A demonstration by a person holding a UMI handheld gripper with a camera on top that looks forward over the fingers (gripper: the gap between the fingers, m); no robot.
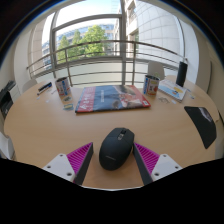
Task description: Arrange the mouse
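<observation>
A black computer mouse (116,146) lies on the wooden table (60,125), between my two fingers. My gripper (114,160) is open. The magenta pads (76,156) stand at either side of the mouse, with a gap showing on each side. The mouse rests on the table on its own. A dark mouse mat (203,124) lies at the table's right edge, well apart from the mouse.
A colourful magazine (111,97) lies beyond the mouse at the table's far side. A small box (63,89) stands to its left and a white box (152,83) and a dark upright object (181,73) to its right. Windows lie behind.
</observation>
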